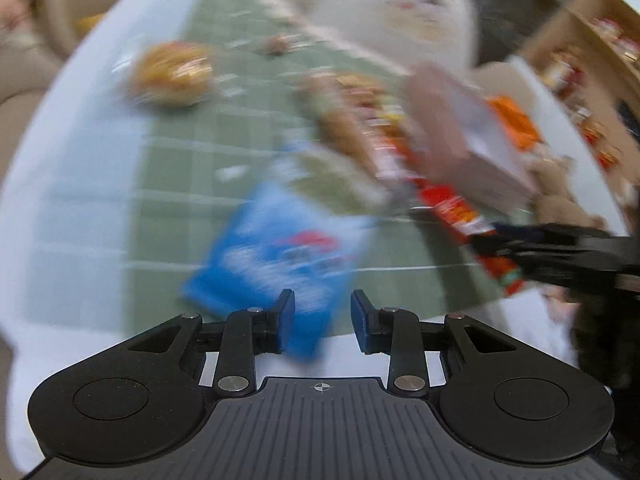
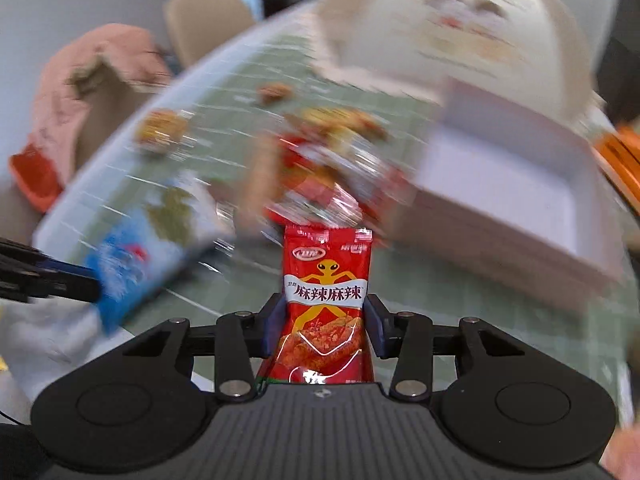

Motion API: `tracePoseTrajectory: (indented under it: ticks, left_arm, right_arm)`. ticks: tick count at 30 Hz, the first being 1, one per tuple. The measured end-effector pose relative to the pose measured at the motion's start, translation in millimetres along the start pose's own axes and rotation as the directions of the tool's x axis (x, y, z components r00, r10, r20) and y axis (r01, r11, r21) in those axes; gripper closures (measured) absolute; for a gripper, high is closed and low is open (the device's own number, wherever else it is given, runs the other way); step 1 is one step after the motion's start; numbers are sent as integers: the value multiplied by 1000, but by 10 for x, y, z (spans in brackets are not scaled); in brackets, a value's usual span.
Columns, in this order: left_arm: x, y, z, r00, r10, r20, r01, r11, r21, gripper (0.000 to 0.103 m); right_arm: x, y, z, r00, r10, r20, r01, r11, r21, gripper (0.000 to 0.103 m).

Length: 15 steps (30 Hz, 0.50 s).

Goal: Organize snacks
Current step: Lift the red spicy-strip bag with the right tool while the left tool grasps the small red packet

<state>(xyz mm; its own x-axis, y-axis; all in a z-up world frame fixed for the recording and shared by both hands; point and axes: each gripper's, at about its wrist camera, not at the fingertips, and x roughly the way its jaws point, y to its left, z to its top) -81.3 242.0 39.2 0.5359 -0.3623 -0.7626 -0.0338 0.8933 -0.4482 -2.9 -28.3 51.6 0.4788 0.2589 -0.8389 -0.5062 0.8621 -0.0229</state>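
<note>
The right wrist view is showing the red spicy-strip packet (image 2: pixel 326 304) sharply, standing upright and pinched between the right gripper (image 2: pixel 326 322) pads; the left wrist view is catching it only as a blurred red streak (image 1: pixel 476 232) beside that gripper (image 1: pixel 532 254). The left gripper (image 1: pixel 323 314) is hanging with its fingers apart over one blue packet (image 1: pixel 276 248), gripping nothing. One white box (image 2: pixel 512 184) is sitting near a loose snack pile (image 2: pixel 332 152) on the green grid mat (image 2: pixel 440 292). Beige chairs (image 2: pixel 204 20) are standing behind.
</note>
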Motion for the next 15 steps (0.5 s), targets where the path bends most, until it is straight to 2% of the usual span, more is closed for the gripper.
tracePoseTrajectory:
  ticks: [2,4,5,7,9,11,15]
  left_arm:
    - [-68,-153,84,997,-2,73,-1,999,41,69]
    - [-135,-153,203,983,63,175,-69,997,27,69]
    - [-132,-107,257,975,100,200,-103,995,7,69]
    - [-47,70,336,955,218,201,-210,976,-62,69]
    - [55,218,329,952,266,148,-249,960,-129,69]
    - [129,178,257,967,228,117,-208,964,-163,69]
    - [359,-310,129,996,61,67,-57,996,-67,69]
  right_arm:
    - [61,-164,-149,998,-66,-11,66,998,22,61]
    - [61,-247,-269,996,-86,-4,86,996,34,61]
    - [45,-284,-326,996,-86,2,86,996,38,61]
    - [-14,-350,-433,997,-80,20,79,996,37,60]
    - [-56,-387,-498,996,-81,28,80,996,34,60]
    - [-63,-464,-551,996,-88,28,87,995,46,60]
    - [6,-619,-596,997,-81,-1,80,991,104,58]
